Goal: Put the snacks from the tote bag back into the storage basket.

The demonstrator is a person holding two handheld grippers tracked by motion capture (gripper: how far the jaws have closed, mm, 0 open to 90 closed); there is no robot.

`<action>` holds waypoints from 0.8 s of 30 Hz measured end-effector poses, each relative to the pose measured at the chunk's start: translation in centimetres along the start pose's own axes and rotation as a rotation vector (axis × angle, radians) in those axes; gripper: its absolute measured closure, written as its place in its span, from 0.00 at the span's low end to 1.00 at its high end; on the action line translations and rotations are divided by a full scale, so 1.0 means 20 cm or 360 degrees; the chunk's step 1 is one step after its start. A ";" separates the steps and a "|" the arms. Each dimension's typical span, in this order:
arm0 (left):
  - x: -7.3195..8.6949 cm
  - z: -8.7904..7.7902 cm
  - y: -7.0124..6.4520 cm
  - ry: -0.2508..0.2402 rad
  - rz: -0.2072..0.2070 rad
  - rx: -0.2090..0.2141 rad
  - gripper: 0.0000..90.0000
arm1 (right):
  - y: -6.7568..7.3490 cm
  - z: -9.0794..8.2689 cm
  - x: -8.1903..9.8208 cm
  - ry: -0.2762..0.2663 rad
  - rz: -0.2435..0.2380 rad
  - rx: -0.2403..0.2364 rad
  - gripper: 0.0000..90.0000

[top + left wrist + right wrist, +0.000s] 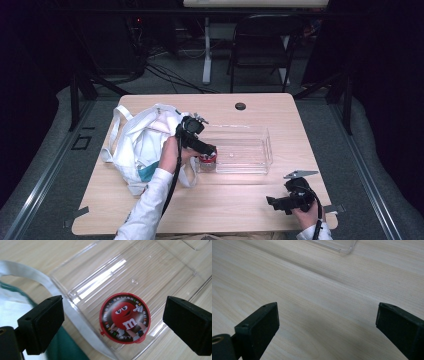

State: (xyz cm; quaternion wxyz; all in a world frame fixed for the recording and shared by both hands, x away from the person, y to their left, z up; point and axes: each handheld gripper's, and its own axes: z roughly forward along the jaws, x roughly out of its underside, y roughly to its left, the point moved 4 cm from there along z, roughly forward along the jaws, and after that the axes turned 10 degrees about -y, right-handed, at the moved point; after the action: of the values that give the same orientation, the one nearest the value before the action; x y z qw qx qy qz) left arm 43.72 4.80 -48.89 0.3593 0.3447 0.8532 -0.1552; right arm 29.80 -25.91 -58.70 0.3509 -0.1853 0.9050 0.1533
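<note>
I read this as the release step of unpacking the white bag [136,145] into the clear tray [260,150]. My left tool [209,151] hangs just above the near-left corner of the tray, with its jaws spread wide and nothing pressed between them. Directly below it, in the left gripper view, the round red-lidded candy tub [125,317] stands upright on the tray floor, set between the two pads but clear of both. So the tub looks delivered, sitting in the tray's corner nearest the bag, whose strap [37,277] lies just outside the tray wall to the left of my tool.

My right tool [278,204] rests low over the bare surface [312,290], well apart from the tray, jaws also wide apart and empty; a tray corner [342,247] shows ahead of it.

Next, as I judge it, I should lift the left tool straight up so neither pad clips the tub's lid or the tray wall, then swing it back toward the bag opening for whatever is left inside. I can't see into the bag from here, so that reach will need a slow approach.
</note>
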 end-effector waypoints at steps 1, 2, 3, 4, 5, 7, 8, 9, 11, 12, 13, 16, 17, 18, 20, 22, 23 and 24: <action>0.00 -0.02 0.01 0.0000 0.0003 -0.0002 0.04 | 0.00 0.00 0.00 -0.0001 0.0000 0.0000 0.05; 0.00 -0.04 0.02 -0.0008 0.0009 -0.0022 0.04 | 0.00 0.00 0.00 -0.0001 0.0000 0.0000 0.05; 0.00 -0.06 0.02 -0.0016 0.0005 -0.0037 0.04 | 0.00 0.00 0.00 -0.0002 0.0000 0.0001 0.05; 0.00 -0.08 0.03 -0.0019 0.0005 -0.0044 0.04 | 0.00 0.00 0.00 -0.0002 0.0000 0.0001 0.05; 0.01 -0.12 0.06 -0.0023 0.0005 -0.0073 0.03 | 0.00 0.00 0.00 -0.0002 0.0000 0.0001 0.05; 0.02 -0.16 0.08 -0.0027 -0.0005 -0.0095 0.03 | 0.00 0.00 0.00 0.0000 0.0000 0.0002 0.05; 0.02 -0.16 0.08 -0.0027 -0.0005 -0.0095 0.02 | 0.00 0.00 0.00 0.0001 0.0000 0.0002 0.05; 0.02 -0.17 0.09 -0.0020 0.0000 -0.0108 0.02 | 0.00 0.00 0.00 0.0001 0.0000 0.0002 0.05; 0.04 -0.21 0.11 -0.0027 -0.0005 -0.0135 0.02 | 0.00 0.00 0.00 0.0000 0.0000 0.0003 0.05; 0.05 -0.25 0.13 -0.0031 -0.0009 -0.0151 0.02 | 0.00 0.00 0.00 0.0000 -0.0001 0.0004 0.05; 0.05 -0.25 0.13 -0.0031 -0.0009 -0.0151 0.02 | 0.00 0.00 0.00 0.0000 -0.0001 0.0004 0.05; 0.09 -0.30 0.17 -0.0041 -0.0031 -0.0185 0.01 | 0.00 0.00 0.00 0.0002 -0.0001 0.0001 0.05; 0.10 -0.31 0.18 -0.0042 -0.0031 -0.0198 0.01 | 0.00 0.00 0.00 0.0002 -0.0001 0.0001 0.05; 0.13 -0.34 0.20 -0.0041 -0.0037 -0.0223 0.00 | 0.00 0.00 0.00 0.0000 -0.0001 0.0004 0.05; 0.14 -0.36 0.21 -0.0043 -0.0041 -0.0239 0.00 | 0.00 0.00 0.00 0.0002 0.0001 0.0001 0.05; 0.17 -0.38 0.23 -0.0046 -0.0054 -0.0259 0.00 | 0.00 0.00 0.00 0.0005 0.0003 -0.0001 0.05; 0.19 -0.40 0.24 -0.0047 -0.0058 -0.0275 0.00 | 0.00 0.00 0.00 0.0006 0.0002 0.0000 0.05; 0.23 -0.42 0.26 -0.0041 -0.0068 -0.0283 0.00 | 0.00 0.00 0.00 0.0008 0.0000 0.0001 0.05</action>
State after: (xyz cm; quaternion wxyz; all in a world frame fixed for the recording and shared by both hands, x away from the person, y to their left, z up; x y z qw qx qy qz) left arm 40.76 15.03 -46.46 0.3960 0.2911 0.8662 -0.0907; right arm 29.79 -25.84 -58.71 0.3486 -0.1858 0.9059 0.1526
